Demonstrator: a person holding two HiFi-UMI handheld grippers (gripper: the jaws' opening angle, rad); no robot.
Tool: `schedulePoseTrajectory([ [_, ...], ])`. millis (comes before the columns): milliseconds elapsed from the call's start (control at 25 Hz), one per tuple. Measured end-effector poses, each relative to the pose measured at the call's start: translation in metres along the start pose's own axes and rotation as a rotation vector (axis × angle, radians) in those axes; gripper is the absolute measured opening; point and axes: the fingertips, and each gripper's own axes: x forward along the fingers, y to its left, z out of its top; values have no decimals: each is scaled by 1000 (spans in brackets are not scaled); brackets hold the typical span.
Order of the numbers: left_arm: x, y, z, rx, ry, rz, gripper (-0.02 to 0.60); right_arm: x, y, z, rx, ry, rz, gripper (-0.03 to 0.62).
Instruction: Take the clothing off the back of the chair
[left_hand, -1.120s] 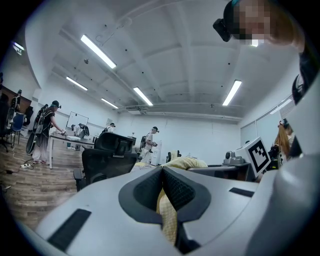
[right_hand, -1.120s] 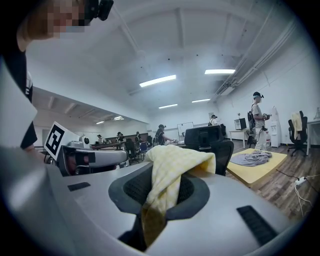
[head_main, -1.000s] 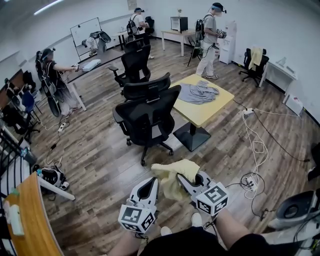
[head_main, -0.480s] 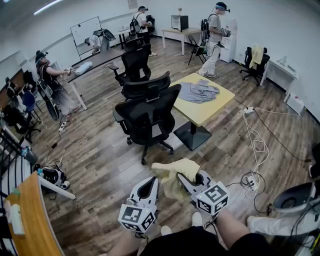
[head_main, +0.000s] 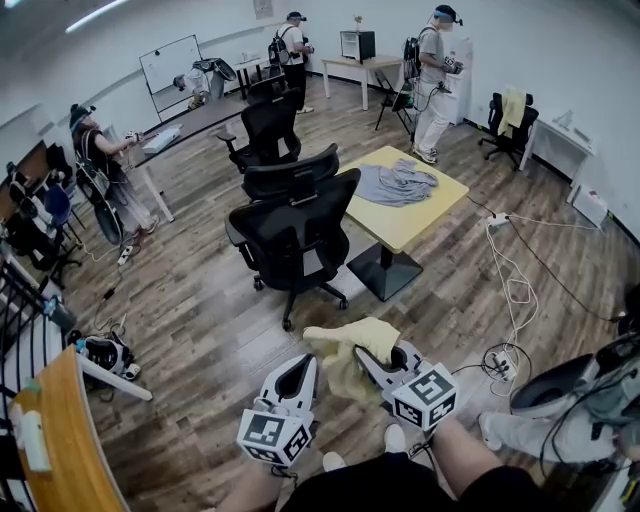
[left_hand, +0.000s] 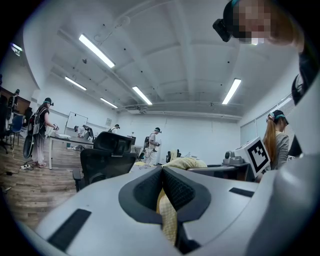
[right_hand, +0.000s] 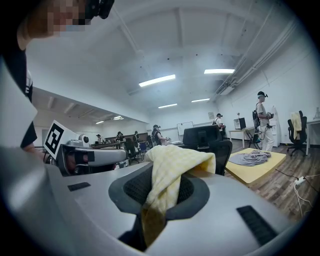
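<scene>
A pale yellow garment (head_main: 348, 345) hangs bunched between my two grippers, low in the head view and clear of the black office chair (head_main: 296, 232), whose backrest is bare. My left gripper (head_main: 307, 360) is shut on a strip of the yellow fabric (left_hand: 168, 216), which runs down between its pads. My right gripper (head_main: 362, 354) is shut on the same garment (right_hand: 172, 167), which drapes over its jaws and hides the tips. Both grippers sit side by side just in front of my body.
A yellow table (head_main: 420, 222) with a grey garment (head_main: 397, 184) stands right of the chair. A second black chair (head_main: 272, 128) stands behind. Cables and a power strip (head_main: 500, 366) lie on the wooden floor at right. Several people work around the room; one crouches at lower right (head_main: 560, 412).
Both grippers and the yellow garment have stayed put. The person at the lower right has come further into view, and people at the back have shifted slightly.
</scene>
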Motion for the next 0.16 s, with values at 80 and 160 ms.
schedulePoseTrajectory([
  [80, 1, -1, 0, -1, 0, 1, 14, -1, -1, 1, 1, 0, 0, 72],
  [160, 2, -1, 1, -2, 2, 1, 15, -1, -2, 1, 2, 1, -1, 72],
])
